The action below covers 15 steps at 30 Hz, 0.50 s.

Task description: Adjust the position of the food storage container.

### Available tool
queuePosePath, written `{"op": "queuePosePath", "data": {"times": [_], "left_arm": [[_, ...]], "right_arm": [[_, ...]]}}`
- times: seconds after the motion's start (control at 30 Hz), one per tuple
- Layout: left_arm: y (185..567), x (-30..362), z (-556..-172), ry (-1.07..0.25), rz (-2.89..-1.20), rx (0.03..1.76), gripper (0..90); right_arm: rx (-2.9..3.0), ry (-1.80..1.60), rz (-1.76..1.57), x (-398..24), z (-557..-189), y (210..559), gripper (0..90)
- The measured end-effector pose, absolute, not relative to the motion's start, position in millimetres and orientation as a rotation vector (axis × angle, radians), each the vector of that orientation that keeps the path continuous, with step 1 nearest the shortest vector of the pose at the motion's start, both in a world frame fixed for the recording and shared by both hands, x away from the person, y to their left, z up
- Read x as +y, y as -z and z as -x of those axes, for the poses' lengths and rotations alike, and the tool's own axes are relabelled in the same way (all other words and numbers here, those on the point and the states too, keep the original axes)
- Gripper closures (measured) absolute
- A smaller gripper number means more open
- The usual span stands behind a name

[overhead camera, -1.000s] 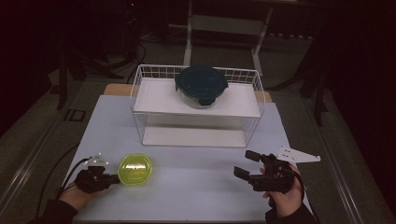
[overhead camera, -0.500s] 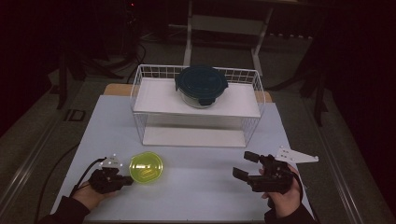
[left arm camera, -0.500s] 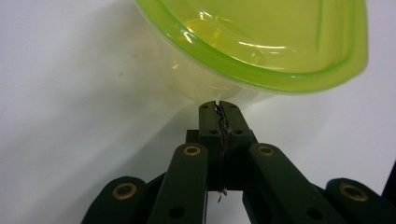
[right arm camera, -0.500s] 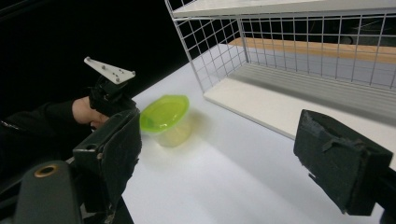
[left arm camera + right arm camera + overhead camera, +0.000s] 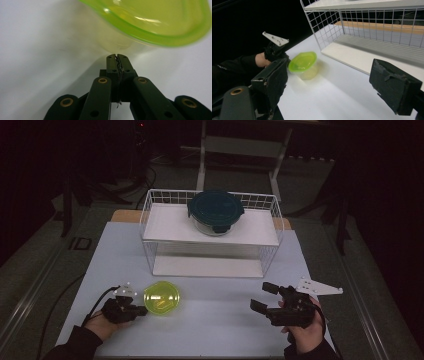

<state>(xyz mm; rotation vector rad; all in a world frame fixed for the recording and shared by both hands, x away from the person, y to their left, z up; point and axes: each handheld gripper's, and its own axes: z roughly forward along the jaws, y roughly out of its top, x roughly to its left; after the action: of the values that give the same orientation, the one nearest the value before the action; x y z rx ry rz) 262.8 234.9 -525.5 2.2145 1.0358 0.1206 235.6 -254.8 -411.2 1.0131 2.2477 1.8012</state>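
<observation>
A clear tub with a yellow-green lid [image 5: 161, 297] stands on the white table, front left. My left gripper [image 5: 142, 310] lies low just left of it, jaws shut with nothing between them. In the left gripper view the closed tips [image 5: 117, 56] sit against the foot of the tub [image 5: 150, 22]. My right gripper [image 5: 263, 296] is at the front right, open and empty, pointing left toward the tub. In the right gripper view its two jaws [image 5: 332, 85] stand wide apart, with the tub [image 5: 303, 62] beyond them.
A white wire rack [image 5: 165, 222] with two shelves stands at the middle back of the table [image 5: 220, 330]. A round glass container with a dark teal lid [image 5: 215, 210] sits on its top shelf. The rack's lower shelf [image 5: 372, 50] is bare. A cable trails from the left gripper.
The left gripper, jaws shut, has slid to the right, and the green-lidded tub has moved right ahead of it. The right gripper has stayed in place.
</observation>
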Motion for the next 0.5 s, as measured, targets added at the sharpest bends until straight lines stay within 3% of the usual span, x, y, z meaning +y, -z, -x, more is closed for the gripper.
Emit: {"op": "queuePosePath", "data": {"times": [0.13, 0.5], "left_arm": [[524.2, 242.0, -273.0, -0.179, -2.163, 1.052, 88.3], [531.5, 226.6, -280.2, -0.143, -2.215, 1.028, 88.2]], "right_arm": [[2.251, -1.805, -1.02, -254.7, -235.3, 410.6, 14.8], [2.256, -1.788, -1.028, -255.6, -235.1, 411.2, 14.9]]}}
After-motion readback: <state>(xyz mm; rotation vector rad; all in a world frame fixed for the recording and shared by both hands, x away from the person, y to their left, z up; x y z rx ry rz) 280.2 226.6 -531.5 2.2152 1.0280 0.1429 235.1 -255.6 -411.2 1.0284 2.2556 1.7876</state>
